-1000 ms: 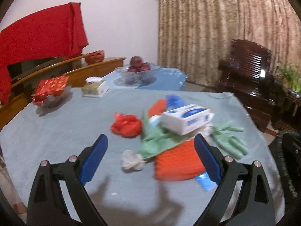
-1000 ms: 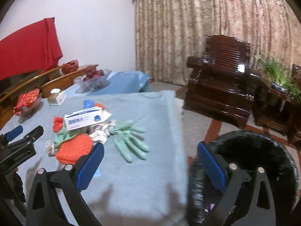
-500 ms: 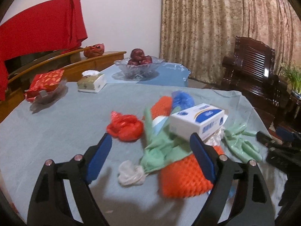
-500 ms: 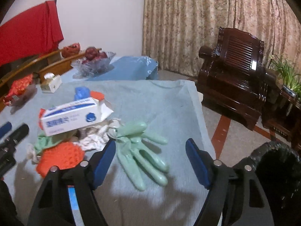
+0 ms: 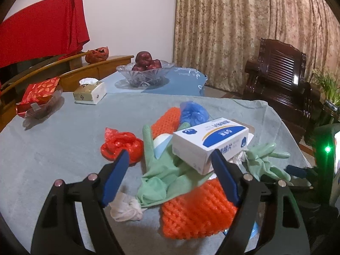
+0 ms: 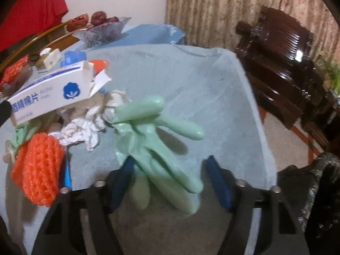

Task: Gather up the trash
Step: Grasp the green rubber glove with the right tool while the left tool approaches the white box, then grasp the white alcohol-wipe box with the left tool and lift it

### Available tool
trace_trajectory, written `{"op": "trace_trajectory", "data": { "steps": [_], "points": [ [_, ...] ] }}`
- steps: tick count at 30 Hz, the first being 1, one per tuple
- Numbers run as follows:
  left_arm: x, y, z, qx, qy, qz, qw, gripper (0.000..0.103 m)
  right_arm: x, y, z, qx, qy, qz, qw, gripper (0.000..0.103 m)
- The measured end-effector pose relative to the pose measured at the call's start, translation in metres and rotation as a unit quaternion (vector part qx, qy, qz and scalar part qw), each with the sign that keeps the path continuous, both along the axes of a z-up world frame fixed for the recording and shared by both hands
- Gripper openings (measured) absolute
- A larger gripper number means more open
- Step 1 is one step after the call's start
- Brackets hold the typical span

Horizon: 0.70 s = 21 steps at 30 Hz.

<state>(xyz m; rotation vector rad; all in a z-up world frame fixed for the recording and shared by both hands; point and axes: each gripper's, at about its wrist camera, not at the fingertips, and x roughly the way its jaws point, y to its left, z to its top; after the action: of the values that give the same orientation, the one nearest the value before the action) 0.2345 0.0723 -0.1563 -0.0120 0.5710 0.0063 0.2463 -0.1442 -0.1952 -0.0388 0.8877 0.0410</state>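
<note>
Trash pile (image 5: pixel 191 170) sits mid-counter on the grey-blue cloth (image 5: pixel 63 144): white box (image 5: pixel 210 142) with blue print on top, green glove (image 5: pixel 161 176) under it, orange foam net (image 5: pixel 195 214) in front, red bag (image 5: pixel 121 146) to the left of the pile, crumpled tissue (image 5: pixel 125 206) at the near edge, blue wad (image 5: pixel 193 112) behind. Second green glove (image 6: pixel 157 140) lies spread just right of the pile, fingers toward the counter edge. Left gripper (image 5: pixel 170 165) over the near side of the pile, jaws wide and closing a little just now; green glove and box corner fall between them in view, pads not pressing anything. Right gripper (image 6: pixel 170 170) angled down over the second glove, jaws about half open and closing fast just now; glove fingers lie between them, left pad right at the glove, contact unclear, no grip yet. Black bin bag (image 6: pixel 314 182) sits off the counter's right edge. Fruit bowl (image 5: pixel 146 72) and tissue box (image 5: pixel 89 93) at the far side, well apart from the pile.
</note>
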Motion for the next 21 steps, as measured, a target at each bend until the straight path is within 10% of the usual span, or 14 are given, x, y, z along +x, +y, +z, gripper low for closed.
{"op": "trace_trajectory", "data": {
  "steps": [3, 6, 12, 18, 21],
  "points": [
    [-0.002, -0.003, 0.001, -0.002, -0.003, -0.004, 1.0, 0.075, -0.003, 0.003, 0.002, 0.02, -0.004, 0.024, 1.0, 0.024],
    [-0.002, -0.008, 0.002, -0.002, -0.005, -0.01, 0.9999, 0.071, -0.006, 0.003, 0.006, 0.039, -0.007, 0.029, 0.999, 0.014],
    [0.009, -0.022, -0.004, 0.0, 0.008, -0.033, 0.9994, 0.046, -0.017, -0.008, 0.02, 0.032, -0.042, -0.008, 0.999, 0.012],
    [0.015, -0.038, -0.009, -0.007, 0.014, -0.069, 0.9975, 0.0, -0.02, -0.017, 0.029, 0.027, -0.049, -0.024, 0.998, 0.012],
    [0.012, -0.043, -0.008, -0.007, 0.011, -0.076, 0.997, 0.0, -0.024, -0.021, 0.033, 0.031, -0.053, -0.029, 0.998, 0.012]
  ]
}}
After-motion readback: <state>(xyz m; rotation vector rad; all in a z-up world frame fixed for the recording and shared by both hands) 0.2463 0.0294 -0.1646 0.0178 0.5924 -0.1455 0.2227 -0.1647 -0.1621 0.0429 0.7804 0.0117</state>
